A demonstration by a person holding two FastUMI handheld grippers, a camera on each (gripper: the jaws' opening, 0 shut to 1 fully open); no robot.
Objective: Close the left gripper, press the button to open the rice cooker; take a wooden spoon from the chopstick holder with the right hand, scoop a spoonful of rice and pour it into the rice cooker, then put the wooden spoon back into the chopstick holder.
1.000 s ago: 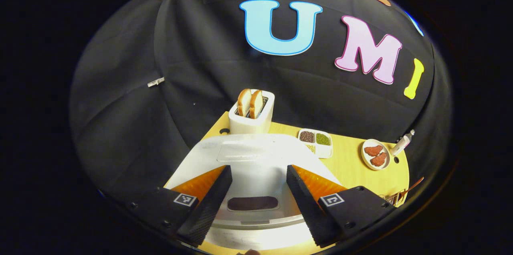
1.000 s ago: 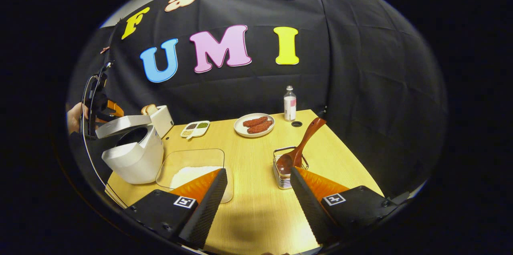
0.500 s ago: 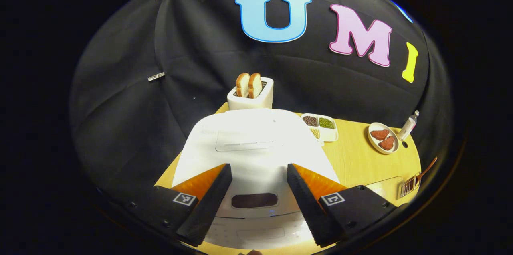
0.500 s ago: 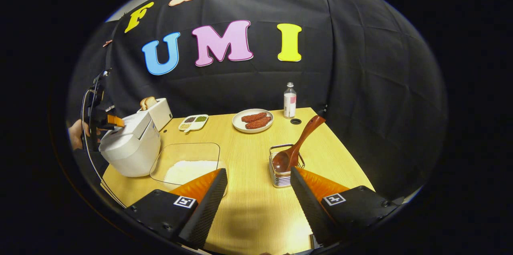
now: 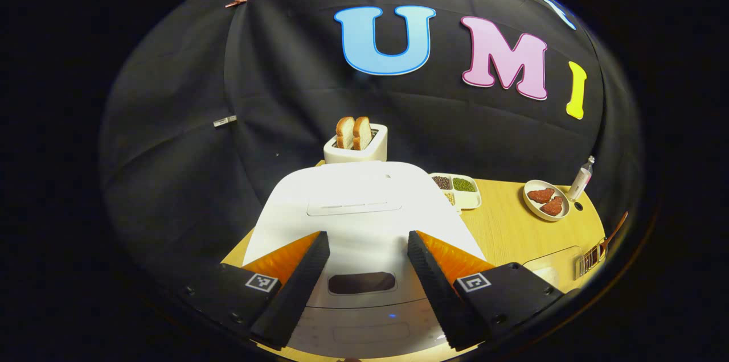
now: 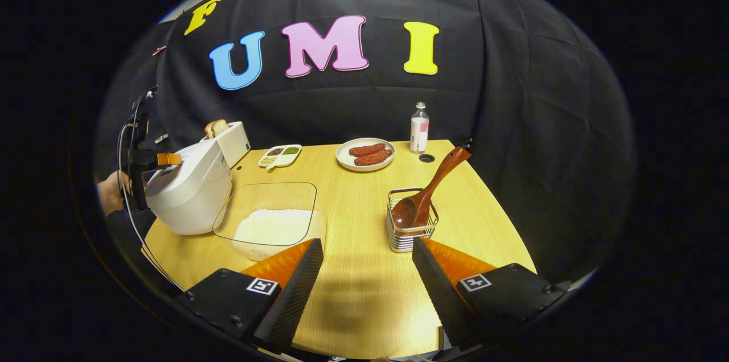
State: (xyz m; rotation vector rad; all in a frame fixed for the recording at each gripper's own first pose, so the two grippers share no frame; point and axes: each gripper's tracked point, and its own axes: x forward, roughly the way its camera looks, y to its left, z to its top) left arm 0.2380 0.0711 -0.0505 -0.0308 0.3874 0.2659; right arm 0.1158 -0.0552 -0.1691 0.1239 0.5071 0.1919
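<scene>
Now left gripper point(image 5: 364, 288) (jaws apart) over closed rice cooker point(image 5: 364, 208).

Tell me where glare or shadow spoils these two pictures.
Left gripper view: the cooker lid is washed out by glare, its surface detail faint. Right gripper view: a soft shadow lies on the table between the fingers; the rice looks bright but readable.

My right gripper point(image 6: 367, 288) hangs open over the table point(image 6: 364, 202). Spoon point(image 6: 424, 197) in holder point(image 6: 411, 229) at 1 o'clock, rice dish point(image 6: 273, 219) at 11, closed cooker point(image 6: 191, 188) at 10.
</scene>
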